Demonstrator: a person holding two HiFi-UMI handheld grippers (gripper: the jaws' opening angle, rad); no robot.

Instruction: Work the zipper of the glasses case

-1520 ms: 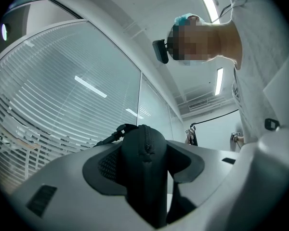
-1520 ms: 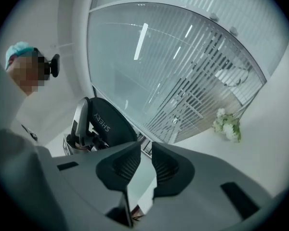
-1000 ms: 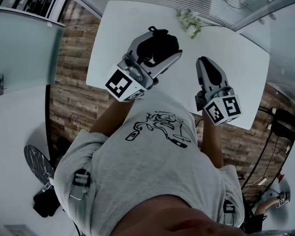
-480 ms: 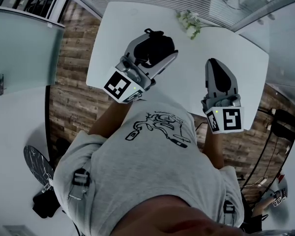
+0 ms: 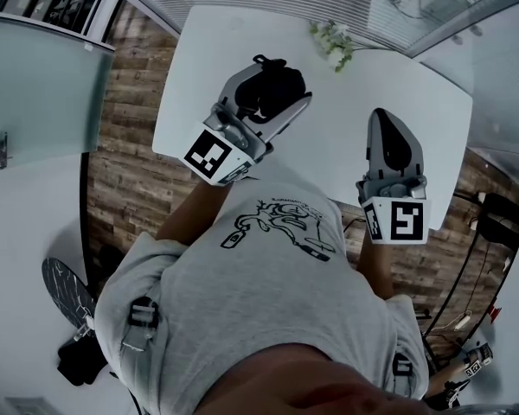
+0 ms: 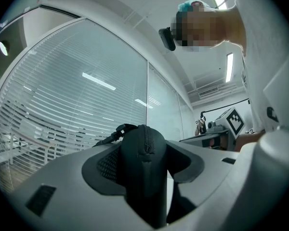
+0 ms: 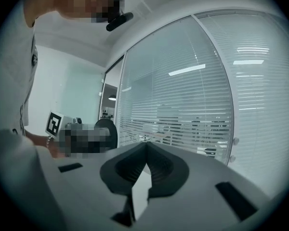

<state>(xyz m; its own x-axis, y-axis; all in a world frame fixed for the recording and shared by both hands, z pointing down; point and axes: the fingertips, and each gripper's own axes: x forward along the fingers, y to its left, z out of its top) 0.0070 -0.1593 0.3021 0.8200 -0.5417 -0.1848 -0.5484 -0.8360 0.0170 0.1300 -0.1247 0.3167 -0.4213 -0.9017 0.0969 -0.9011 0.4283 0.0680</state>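
A black glasses case sits between the jaws of my left gripper, held up over the white table. In the left gripper view the black glasses case stands on edge between the grey jaws, its zipper line running up the middle and a black pull loop sticking out left. My right gripper is off to the right, over the table, its jaws together with nothing between them. The right gripper shows its black pads meeting at the tips.
A small bunch of white flowers lies at the table's far edge. Wood-plank floor shows left of the table. Glass walls with blinds surround the room. The person's grey shirt fills the lower head view.
My right gripper has drawn away to the right of the case and its jaws have come together. The left gripper with the case has shifted slightly left.
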